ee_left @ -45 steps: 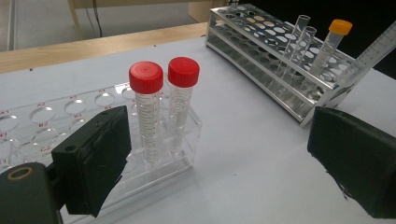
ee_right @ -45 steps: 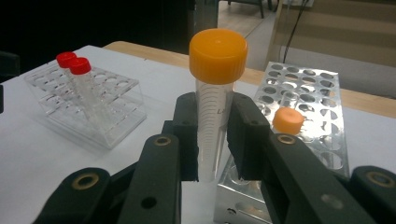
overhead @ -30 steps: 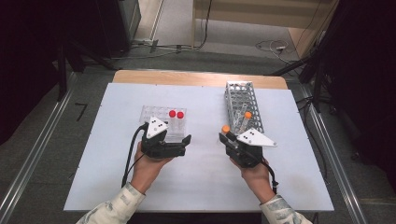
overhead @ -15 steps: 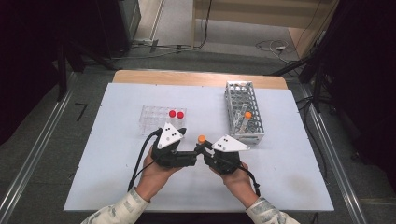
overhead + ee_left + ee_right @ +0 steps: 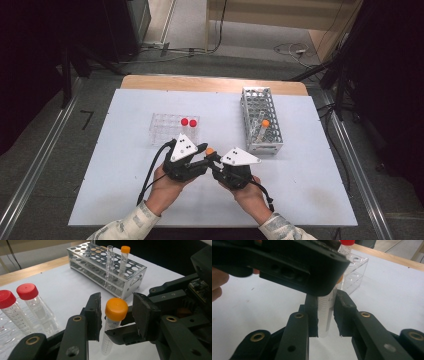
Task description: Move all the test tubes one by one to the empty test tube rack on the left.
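Note:
A clear tube with an orange cap (image 5: 116,309) stands upright over the front middle of the table. My right gripper (image 5: 325,306) is shut on the tube's body (image 5: 324,322), one pad on each side. My left gripper (image 5: 117,302) faces it from the left in the high view, its jaws on either side of the orange cap (image 5: 210,150). The left jaws have just been closing, and a thin gap still shows on each side of the cap. The left gripper's body (image 5: 287,265) hides the tube's top in the right gripper view.
A metal rack (image 5: 261,120) stands at the right rear with an orange-capped tube (image 5: 265,123) and a bare clear tube (image 5: 110,255). A clear plastic rack (image 5: 167,127) to the left holds two red-capped tubes (image 5: 188,122). White tabletop (image 5: 300,190) lies around the hands.
Both hands came together at the table's front middle. The right gripper carried the orange-capped tube away from the metal rack. The left jaws narrowed around its cap.

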Available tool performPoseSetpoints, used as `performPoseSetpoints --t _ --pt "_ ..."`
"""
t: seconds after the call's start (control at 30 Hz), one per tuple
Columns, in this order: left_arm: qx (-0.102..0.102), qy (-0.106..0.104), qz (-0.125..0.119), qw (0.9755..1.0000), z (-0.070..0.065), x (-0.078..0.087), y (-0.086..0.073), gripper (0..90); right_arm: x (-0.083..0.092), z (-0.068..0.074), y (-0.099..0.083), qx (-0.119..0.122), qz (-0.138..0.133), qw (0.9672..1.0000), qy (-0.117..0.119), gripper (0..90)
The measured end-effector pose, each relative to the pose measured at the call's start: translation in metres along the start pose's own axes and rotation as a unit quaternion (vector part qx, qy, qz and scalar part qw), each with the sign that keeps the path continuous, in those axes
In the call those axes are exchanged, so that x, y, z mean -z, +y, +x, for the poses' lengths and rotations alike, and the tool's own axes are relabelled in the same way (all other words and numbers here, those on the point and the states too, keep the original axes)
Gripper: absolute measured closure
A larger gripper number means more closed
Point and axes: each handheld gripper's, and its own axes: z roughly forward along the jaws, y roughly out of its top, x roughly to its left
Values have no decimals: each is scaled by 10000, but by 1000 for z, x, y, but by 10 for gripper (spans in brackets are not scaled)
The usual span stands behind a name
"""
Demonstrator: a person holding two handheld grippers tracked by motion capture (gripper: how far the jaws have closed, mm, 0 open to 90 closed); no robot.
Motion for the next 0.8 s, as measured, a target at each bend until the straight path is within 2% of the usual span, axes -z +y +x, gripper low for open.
performPoseSetpoints --t 0.2,0.37,0.4,0.57,0.67,0.7,0.8 --pt "4 9 -8 10000 0 -1 -1 671 1 1 1 4 -27 10000 26 715" --pt "-6 -22 2 10000 2 0 -1 694 1 1 1 10 -17 10000 39 708" --pt "1 -27 -1 10000 2 0 0 695 2 1 1 9 -15 10000 42 688" --pt "70 -17 -46 10000 6 4 1 698 3 -1 2 14 40 9999 157 474" --pt "116 23 -67 9999 11 7 2 699 5 -3 3 17 61 9998 182 433" --pt "144 41 -79 9999 13 8 3 699 9 -5 3 4 55 9998 167 395" --pt "231 167 -155 9995 22 15 5 699 15 -9 3 5 43 9999 143 387"
